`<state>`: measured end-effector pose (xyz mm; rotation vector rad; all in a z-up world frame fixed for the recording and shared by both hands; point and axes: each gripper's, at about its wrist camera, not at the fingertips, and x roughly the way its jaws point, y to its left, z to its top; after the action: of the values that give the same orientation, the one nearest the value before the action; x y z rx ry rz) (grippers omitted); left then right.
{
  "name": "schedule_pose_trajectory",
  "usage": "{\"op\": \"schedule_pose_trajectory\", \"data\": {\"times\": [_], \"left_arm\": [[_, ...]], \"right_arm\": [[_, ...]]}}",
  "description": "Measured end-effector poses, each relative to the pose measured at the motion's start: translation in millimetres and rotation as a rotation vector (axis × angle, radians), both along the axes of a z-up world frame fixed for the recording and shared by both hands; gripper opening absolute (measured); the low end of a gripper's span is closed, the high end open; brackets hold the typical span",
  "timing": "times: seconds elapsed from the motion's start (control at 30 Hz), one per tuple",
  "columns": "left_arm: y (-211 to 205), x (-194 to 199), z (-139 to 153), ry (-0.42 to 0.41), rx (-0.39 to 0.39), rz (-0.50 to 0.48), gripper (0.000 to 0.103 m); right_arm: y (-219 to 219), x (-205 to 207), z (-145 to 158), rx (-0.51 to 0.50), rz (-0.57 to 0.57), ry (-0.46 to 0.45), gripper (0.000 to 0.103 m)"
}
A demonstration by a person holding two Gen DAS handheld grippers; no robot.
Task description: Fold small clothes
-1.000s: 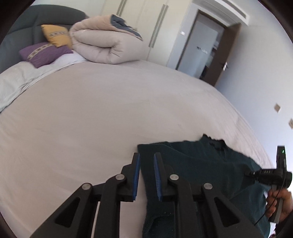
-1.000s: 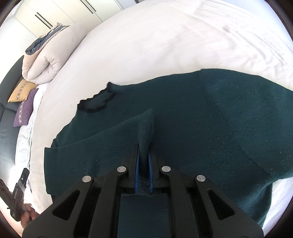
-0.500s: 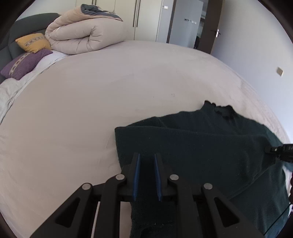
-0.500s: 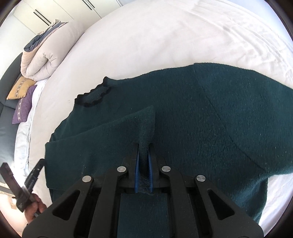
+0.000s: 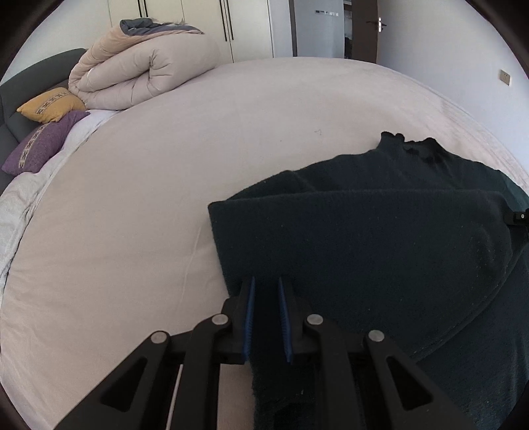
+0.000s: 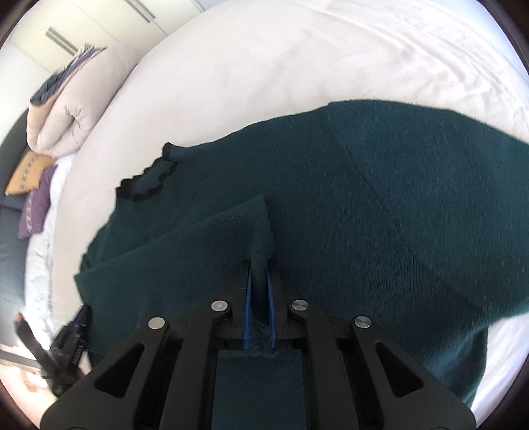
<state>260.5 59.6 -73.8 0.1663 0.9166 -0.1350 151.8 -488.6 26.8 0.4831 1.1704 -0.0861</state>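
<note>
Left wrist, green sweater [image 5: 380, 238], no legible labels

One dark green sweater [image 5: 380, 238] lies on one bed [image 5: 165, 198] covered by a pale sheet. Two grippers are in view: the left gripper [image 5: 266, 317] and the right gripper [image 6: 259, 297], each with two black fingers carrying blue pads, making four fingers in all. At the head of the bed sit one rolled beige duvet [image 5: 145, 76] and two cushions, one yellow cushion [image 5: 49, 107] and one purple cushion [image 5: 39, 144]. One door [image 5: 367, 29] stands in the far wall.
</note>
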Motion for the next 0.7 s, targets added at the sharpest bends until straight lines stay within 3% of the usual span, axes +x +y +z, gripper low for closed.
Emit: {"op": "schedule_pose_trajectory", "data": {"times": [0.17, 0.3, 0.4, 0.53, 0.63, 0.7], "left_arm": [[-1, -3, 1, 0.006, 0.015, 0.001, 0.016], [0, -4, 0, 0.007, 0.016, 0.006, 0.017], [-1, -4, 0, 0.006, 0.017, 0.009, 0.017], [-3, -7, -2, 0.001, 0.027, 0.009, 0.017], [-3, -16, 8, -0.017, 0.015, 0.031, 0.016], [-6, -25, 13, -0.051, 0.006, 0.031, 0.016]], "right_arm": [[-4, 0, 8, 0.019, -0.01, -0.041, 0.008], [3, 6, 14, -0.048, 0.024, -0.065, 0.008], [7, 10, 9, -0.088, 0.041, -0.057, 0.008], [3, 8, 3, -0.068, 0.035, -0.065, 0.008], [-1, 0, 15, -0.065, -0.006, -0.083, 0.008], [-2, -9, 32, -0.117, -0.045, -0.148, 0.009]]}}
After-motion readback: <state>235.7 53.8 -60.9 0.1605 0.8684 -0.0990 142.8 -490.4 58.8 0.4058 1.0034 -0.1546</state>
